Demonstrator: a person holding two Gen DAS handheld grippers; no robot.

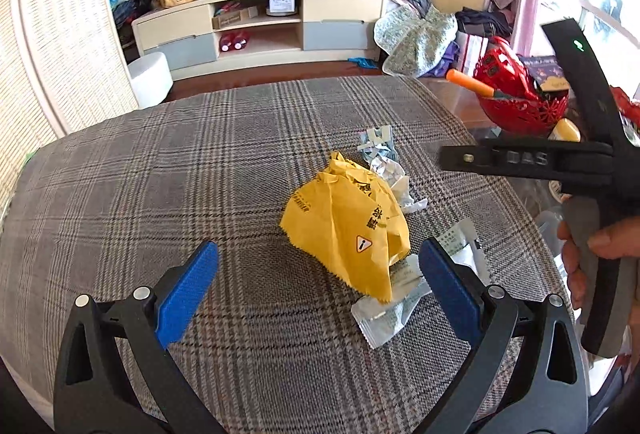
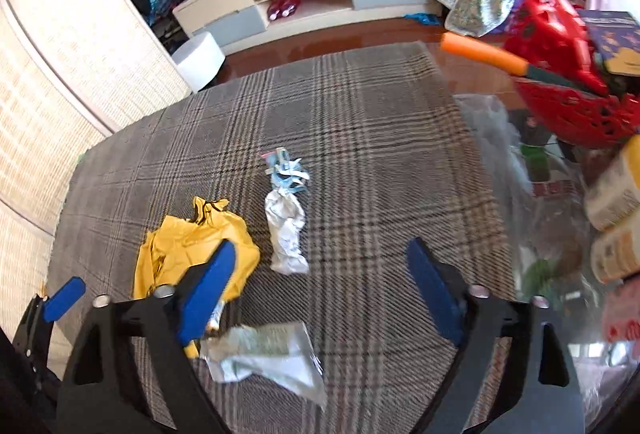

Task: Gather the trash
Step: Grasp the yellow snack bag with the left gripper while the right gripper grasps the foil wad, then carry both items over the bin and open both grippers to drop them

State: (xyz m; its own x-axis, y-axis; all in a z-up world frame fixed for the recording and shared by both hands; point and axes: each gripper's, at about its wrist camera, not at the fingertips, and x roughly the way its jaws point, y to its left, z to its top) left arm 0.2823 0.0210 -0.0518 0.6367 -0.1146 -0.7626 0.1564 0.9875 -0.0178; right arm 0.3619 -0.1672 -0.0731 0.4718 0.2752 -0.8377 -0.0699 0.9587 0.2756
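Observation:
Trash lies on a plaid-covered table (image 1: 160,174): a crumpled yellow paper bag (image 1: 348,230), a white paper wad (image 1: 390,174), a shredded blue-white wrapper (image 1: 376,146) and a clear plastic wrapper (image 1: 384,314). My left gripper (image 1: 318,282) hovers open, with the yellow bag's near edge just beyond its blue pads. My right gripper (image 2: 320,286) is open above the cloth with nothing between its pads. The clear wrapper (image 2: 264,354) lies just under it, the yellow bag (image 2: 192,250) behind its left finger and the paper wad (image 2: 286,230) ahead. A hand (image 1: 600,246) holds the right gripper's handle.
A red basket (image 2: 560,74) with an orange-handled tool (image 2: 484,54) stands at the right on bare glass, next to clear plastic (image 2: 492,138) and boxes (image 2: 616,194). Beyond the table are a white stool (image 1: 150,78), a TV stand (image 1: 260,22) and a clothes pile (image 1: 420,34).

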